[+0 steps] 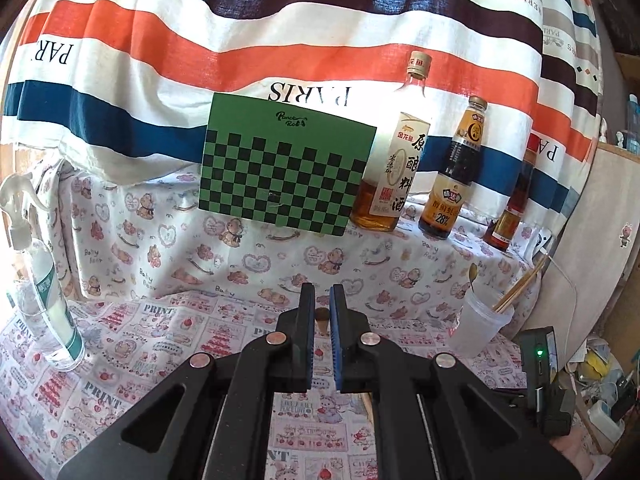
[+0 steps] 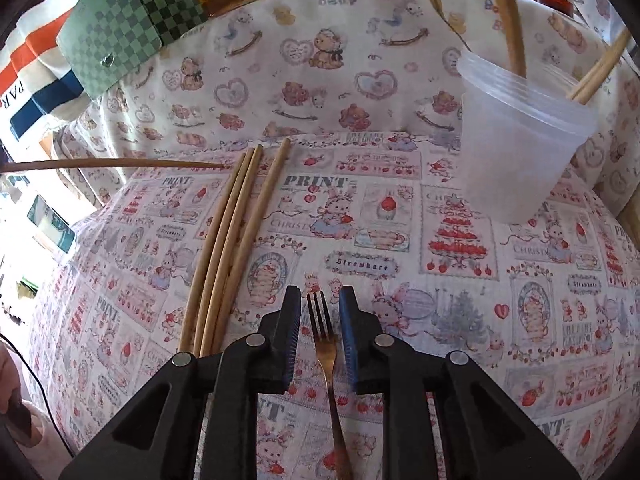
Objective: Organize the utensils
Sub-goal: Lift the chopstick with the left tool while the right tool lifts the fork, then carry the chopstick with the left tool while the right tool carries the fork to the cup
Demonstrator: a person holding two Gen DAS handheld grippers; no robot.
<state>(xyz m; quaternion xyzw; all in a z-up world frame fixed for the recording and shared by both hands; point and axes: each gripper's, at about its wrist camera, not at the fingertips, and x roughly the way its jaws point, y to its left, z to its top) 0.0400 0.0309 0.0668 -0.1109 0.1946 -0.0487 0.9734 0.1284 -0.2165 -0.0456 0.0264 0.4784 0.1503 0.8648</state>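
Right under the right gripper (image 2: 320, 300), a fork (image 2: 325, 334) lies flat on the printed surface (image 2: 460, 280), tines forward, between the parted fingers and touching neither. Loose chopsticks (image 2: 236, 236) lie just to its left; a plastic cup (image 2: 520, 140) holding more stands ahead to the right. Over at the left gripper (image 1: 322, 296), the fingers are narrowly parted, pointing level toward a green checkered box (image 1: 284, 168).

Home kitchen corner, sauce bottles (image 1: 452, 176), patterned tablecloth (image 1: 160, 240)
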